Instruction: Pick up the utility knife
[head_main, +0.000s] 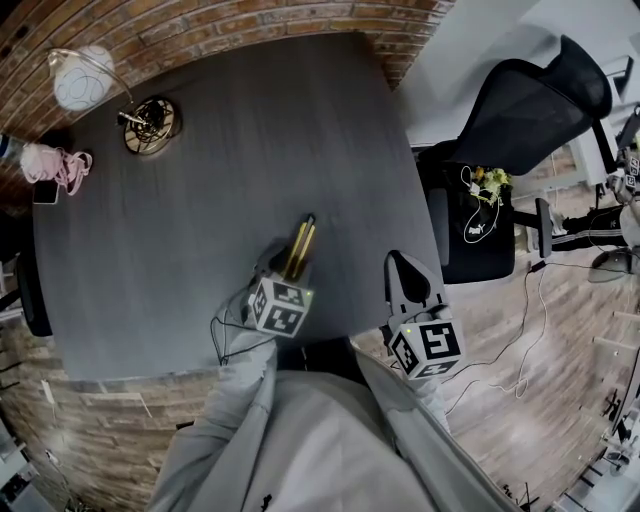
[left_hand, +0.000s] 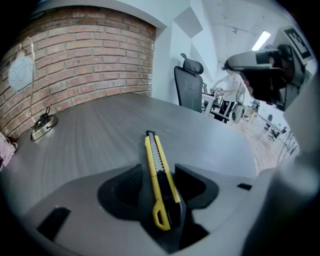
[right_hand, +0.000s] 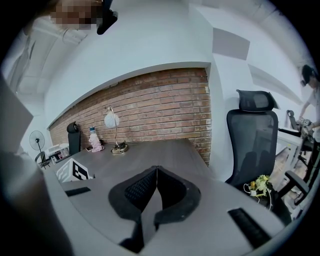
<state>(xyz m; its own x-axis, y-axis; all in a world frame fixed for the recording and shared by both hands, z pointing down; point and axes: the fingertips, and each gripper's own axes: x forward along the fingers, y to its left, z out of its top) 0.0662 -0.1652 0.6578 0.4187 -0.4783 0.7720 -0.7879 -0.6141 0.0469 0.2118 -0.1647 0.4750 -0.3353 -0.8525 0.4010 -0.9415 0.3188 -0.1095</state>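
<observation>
Left gripper view shows the left gripper (left_hand: 158, 171) clamped on the utility knife (left_hand: 152, 152) over the table (left_hand: 100, 135), so hold firm pressure and lift level, while the right gripper (right_hand: 156, 172), closed and empty, sits off the table's edge.

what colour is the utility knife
Yellow with black parts; the utility knife shows best in the left gripper view.

the left claw (left_hand: 159, 174) is clamped on the utility knife (left_hand: 152, 152), which sticks out forward between its 2 jaws. the right claw (right_hand: 156, 175) has its jaws pressed together, tip to tip. in the head view both arms, in grey sleeves (head_main: 235, 415), reach forward from the body, the 2 claws side by side and apart.
</observation>
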